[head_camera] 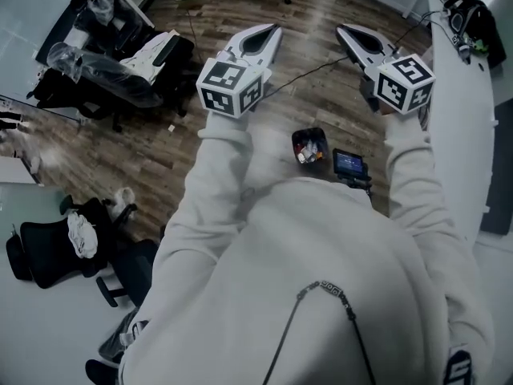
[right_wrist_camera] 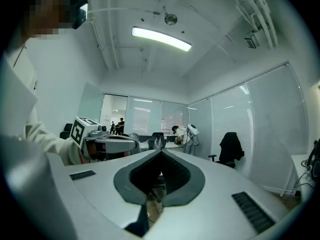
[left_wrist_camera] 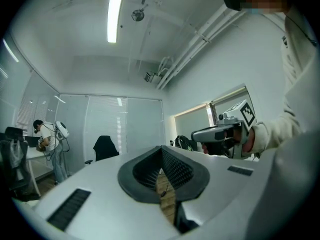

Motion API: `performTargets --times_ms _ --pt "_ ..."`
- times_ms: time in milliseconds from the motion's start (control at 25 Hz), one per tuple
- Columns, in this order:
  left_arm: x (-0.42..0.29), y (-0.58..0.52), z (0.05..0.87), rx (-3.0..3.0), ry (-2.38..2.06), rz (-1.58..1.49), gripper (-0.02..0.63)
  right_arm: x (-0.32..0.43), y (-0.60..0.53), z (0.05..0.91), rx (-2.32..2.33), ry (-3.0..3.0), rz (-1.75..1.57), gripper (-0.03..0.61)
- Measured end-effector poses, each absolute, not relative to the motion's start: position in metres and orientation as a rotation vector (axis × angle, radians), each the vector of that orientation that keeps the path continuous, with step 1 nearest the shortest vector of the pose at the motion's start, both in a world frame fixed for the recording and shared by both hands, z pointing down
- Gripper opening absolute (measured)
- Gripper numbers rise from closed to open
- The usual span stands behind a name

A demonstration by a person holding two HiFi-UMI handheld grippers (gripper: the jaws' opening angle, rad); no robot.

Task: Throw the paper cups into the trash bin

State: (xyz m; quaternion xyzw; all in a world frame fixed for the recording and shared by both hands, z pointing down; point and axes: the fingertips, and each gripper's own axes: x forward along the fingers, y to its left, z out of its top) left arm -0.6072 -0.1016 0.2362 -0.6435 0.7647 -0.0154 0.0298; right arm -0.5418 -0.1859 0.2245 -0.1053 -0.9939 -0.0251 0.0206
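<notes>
left gripper [head_camera: 267,32] and right gripper [head_camera: 346,32] jaws both pressed together, above wood floor [head_camera: 321,10].

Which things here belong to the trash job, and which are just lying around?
For the job: left gripper, right gripper, both shut, empty; small dark bin on the floor. No cups visible.
Lying about: black office chair, white desk, small screen device.

Bare wood floor [head_camera: 309,30] wide open ahead of me, cluttered chairs [head_camera: 96,87] crowding my left, white table [head_camera: 469,119] hemming my right, trash bin [head_camera: 310,147] underfoot.
</notes>
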Motion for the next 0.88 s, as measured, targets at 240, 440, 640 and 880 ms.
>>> performTargets --times_ms 240,440,640,880 --pt "-0.600 -0.103 0.242 -2.008 2.349 -0.066 0.001 -0.531 -0.193 0.231 -0.305 -3.068 -0.083 0.018" --pt "-0.597 -0.105 0.246 -2.027 2.344 -0.074 0.002 -0.523 -0.198 0.235 -0.290 -3.056 -0.077 0.018" --pt "-0.598 -0.111 0.248 -2.034 2.340 -0.076 0.002 -0.522 -0.203 0.235 -0.288 -3.052 -0.074 0.018" --pt "-0.600 -0.114 0.249 -2.045 2.334 -0.048 0.002 -0.525 -0.202 0.239 -0.284 -3.039 -0.078 0.018"
